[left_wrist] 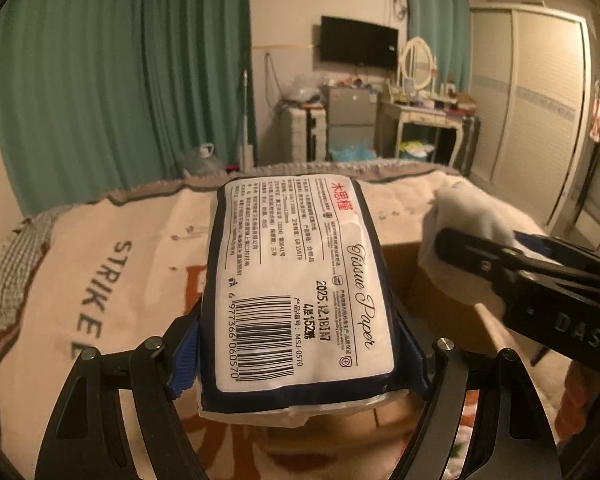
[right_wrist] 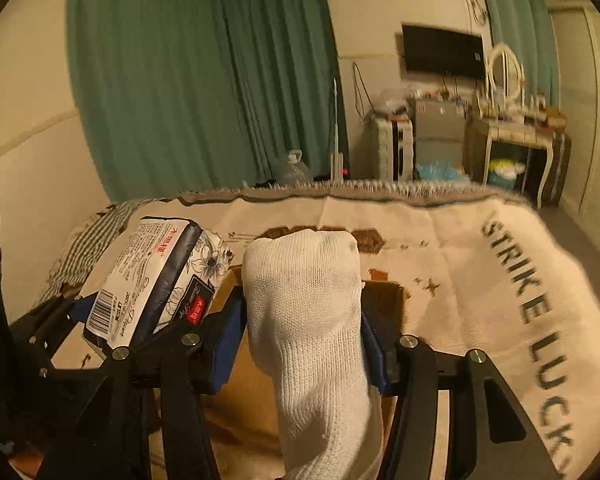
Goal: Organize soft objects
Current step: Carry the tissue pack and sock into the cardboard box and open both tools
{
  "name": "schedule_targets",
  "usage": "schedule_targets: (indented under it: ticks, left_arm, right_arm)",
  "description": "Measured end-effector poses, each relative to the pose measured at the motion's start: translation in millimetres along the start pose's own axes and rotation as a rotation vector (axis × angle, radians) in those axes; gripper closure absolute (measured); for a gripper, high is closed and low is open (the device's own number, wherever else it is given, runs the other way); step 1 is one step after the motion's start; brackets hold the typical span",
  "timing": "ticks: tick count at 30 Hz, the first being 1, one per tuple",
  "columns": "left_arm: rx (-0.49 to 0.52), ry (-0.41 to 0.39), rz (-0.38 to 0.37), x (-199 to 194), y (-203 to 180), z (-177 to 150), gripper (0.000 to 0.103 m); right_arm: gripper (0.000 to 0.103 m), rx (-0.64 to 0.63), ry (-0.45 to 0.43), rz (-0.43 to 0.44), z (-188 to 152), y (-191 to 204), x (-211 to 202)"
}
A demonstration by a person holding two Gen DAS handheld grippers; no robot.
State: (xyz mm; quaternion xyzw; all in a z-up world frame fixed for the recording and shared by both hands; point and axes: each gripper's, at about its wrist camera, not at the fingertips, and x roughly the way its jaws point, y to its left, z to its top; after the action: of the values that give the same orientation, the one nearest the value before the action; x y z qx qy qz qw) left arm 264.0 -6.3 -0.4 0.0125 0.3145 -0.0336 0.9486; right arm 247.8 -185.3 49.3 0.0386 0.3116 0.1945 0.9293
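Note:
My left gripper [left_wrist: 300,344] is shut on a tissue paper pack [left_wrist: 296,280], white label with barcode up, held above the bed. The pack also shows in the right wrist view [right_wrist: 148,280], at the left, with the left gripper [right_wrist: 112,320] around it. My right gripper [right_wrist: 300,340] is shut on a white knitted sock [right_wrist: 308,320], which hangs down between the blue pads. In the left wrist view the right gripper [left_wrist: 480,256] and the sock [left_wrist: 468,220] are at the right, over an open cardboard box [left_wrist: 420,276].
A beige blanket [right_wrist: 480,280] with "STRIKE LUCKY" lettering covers the bed. A striped cloth [right_wrist: 88,240] lies at its left edge. Beyond are green curtains [left_wrist: 120,80], a dressing table [left_wrist: 420,116], a wall TV [left_wrist: 358,42] and a wardrobe [left_wrist: 532,100].

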Motion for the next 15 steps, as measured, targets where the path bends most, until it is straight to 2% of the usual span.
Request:
schedule_targets:
  ticks: [4,7,10,12,14,15]
  left_arm:
    - [0.051,0.046,0.004,34,-5,-8,0.024]
    - [0.050,0.071,-0.033,44,-6,-15,0.020]
    - [0.056,0.046,-0.064,44,-8,-20,0.017]
    - [0.060,0.016,-0.034,41,-10,-20,0.017]
    - [0.057,0.018,-0.021,36,-11,-19,0.017]
    - [0.052,0.024,-0.018,32,-14,-17,0.017]
  right_arm:
    - [0.051,0.040,0.051,-0.018,-4,-18,46]
    - [0.051,0.050,0.077,-0.019,-11,-27,66]
    - [0.047,0.057,0.103,-0.029,-15,-33,77]
    - [0.035,0.055,0.092,-0.032,-16,-34,74]
    - [0.027,0.058,0.068,-0.051,-13,-33,64]
    - [0.026,0.055,0.061,-0.051,-12,-32,60]
